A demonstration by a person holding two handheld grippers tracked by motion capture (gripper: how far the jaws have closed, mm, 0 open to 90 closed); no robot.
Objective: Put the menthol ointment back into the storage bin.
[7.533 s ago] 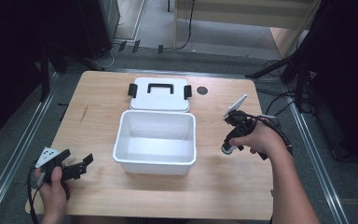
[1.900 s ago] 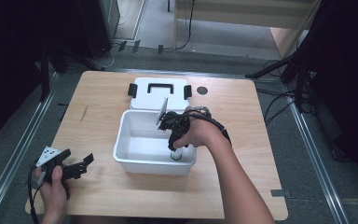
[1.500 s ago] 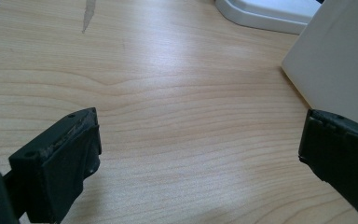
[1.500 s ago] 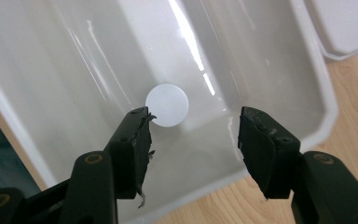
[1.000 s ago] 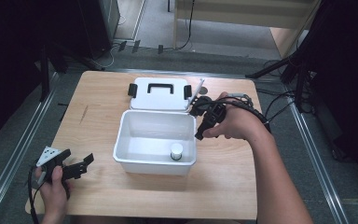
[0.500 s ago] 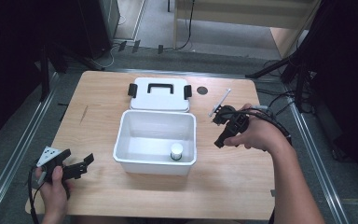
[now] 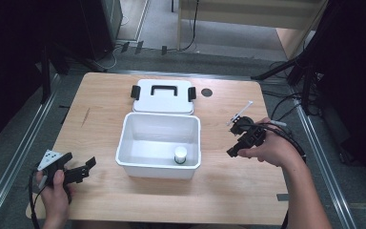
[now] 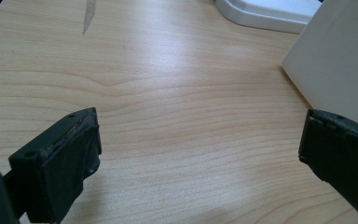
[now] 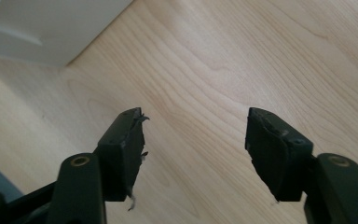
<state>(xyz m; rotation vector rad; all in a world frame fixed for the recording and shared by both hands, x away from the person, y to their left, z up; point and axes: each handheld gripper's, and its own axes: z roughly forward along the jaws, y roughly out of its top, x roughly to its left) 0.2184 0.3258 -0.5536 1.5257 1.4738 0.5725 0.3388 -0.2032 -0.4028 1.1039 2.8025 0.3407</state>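
Wooden counter (image 7: 100, 119) sat mid-frame in the high view, dark floor and cables around it. White bin (image 7: 159, 164) stood at centre of the counter, open, with a small white-capped jar (image 7: 180, 154) upright inside near its lower right corner. White lid (image 7: 163, 97) with black handle and clips lay flat just above the bin, touching or nearly touching its upper rim. Small dark round spot (image 7: 207, 92) sat on the counter right of the lid.

Right gripper (image 7: 232, 151) was held at right of centre, well right of the bin, fingers pointing toward lower left, low over bare wood. Its fingers (image 9: 123, 149) had just been opening; the right gripper view showed them apart with nothing between, only wood grain, and the bin's wall (image 9: 51, 28) in the upper left of that view. Jar lay apart from this gripper, in the bin.

Left gripper (image 7: 88, 164) was at lower left of the high view, grey plate on top, fingers pointing right toward the bin. Its fingers (image 8: 60, 163) stood wide apart, released, empty over the counter; bin wall at right edge of the left gripper view, lid corner at the top.
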